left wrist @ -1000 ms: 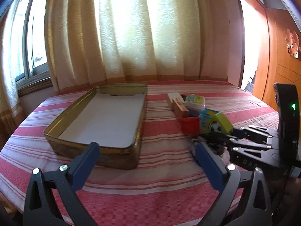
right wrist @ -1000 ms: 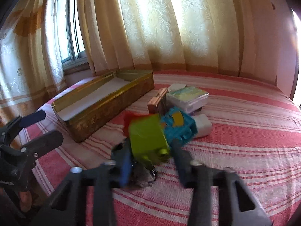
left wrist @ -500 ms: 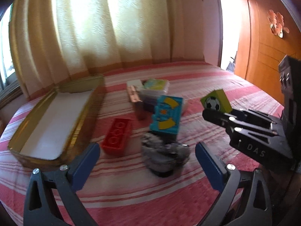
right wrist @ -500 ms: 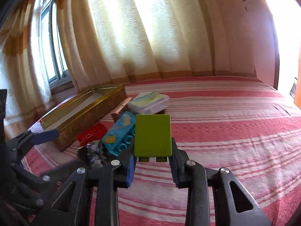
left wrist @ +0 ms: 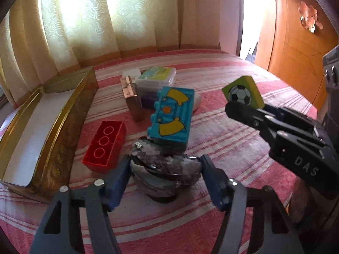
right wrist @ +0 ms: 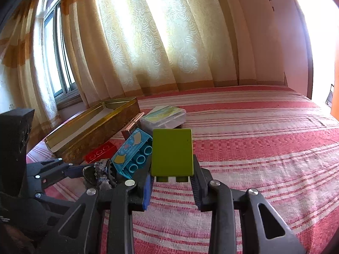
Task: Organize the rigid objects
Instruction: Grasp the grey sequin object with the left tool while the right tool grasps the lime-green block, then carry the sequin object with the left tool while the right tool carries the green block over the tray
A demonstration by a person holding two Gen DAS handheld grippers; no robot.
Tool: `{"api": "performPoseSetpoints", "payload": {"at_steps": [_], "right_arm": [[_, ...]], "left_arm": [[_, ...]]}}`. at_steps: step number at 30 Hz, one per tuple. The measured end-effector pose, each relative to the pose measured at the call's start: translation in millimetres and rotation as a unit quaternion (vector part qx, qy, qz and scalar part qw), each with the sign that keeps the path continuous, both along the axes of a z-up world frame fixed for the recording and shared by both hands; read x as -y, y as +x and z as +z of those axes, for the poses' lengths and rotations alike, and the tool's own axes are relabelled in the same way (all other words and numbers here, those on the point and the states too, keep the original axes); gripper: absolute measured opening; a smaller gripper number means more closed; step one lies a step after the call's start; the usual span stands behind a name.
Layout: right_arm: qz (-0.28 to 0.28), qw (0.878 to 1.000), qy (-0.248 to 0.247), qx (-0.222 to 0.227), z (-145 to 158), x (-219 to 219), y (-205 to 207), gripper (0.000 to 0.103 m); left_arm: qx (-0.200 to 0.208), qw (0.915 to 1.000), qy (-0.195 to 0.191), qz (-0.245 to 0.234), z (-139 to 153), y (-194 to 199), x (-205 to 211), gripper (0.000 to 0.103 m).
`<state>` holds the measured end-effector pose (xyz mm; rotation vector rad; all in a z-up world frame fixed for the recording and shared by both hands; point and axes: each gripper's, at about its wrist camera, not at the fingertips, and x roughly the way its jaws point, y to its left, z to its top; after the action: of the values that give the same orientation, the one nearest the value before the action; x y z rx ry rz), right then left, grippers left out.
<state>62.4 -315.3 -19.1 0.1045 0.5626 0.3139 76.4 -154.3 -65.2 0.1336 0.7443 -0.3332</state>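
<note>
A grey glittery object (left wrist: 165, 169) lies on the bed between the blue pads of my left gripper (left wrist: 165, 180). Its jaws are closing and the pads touch the object's two sides. A blue toy brick (left wrist: 171, 114) rests with its near end against that object. My right gripper (right wrist: 171, 182) is shut on a green block (right wrist: 172, 152) and holds it above the bed. In the left wrist view the green block (left wrist: 241, 92) shows a football picture. A red brick (left wrist: 103, 144) lies beside the open gold tin (left wrist: 63, 124).
Behind the blue brick lie a copper-coloured case (left wrist: 131, 99) and a clear plastic box (left wrist: 156, 78). The red striped bedcover (right wrist: 264, 148) stretches to the right. Curtains hang behind, and a wooden door (left wrist: 296, 48) stands at the right.
My left gripper swung right from the tin, came down on the grey object and narrowed its jaws around it. My right gripper lifted the green block off the pile and moved right.
</note>
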Motion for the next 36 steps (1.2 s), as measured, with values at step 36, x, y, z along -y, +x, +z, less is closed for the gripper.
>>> {"api": "performPoseSetpoints", "payload": {"at_steps": [36], "right_arm": [[-0.013,0.993,0.014,0.119,58,-7,10,0.034]], "left_arm": [[0.177,0.9778,-0.039,0.106,51,-1,-88,0.064]]}}
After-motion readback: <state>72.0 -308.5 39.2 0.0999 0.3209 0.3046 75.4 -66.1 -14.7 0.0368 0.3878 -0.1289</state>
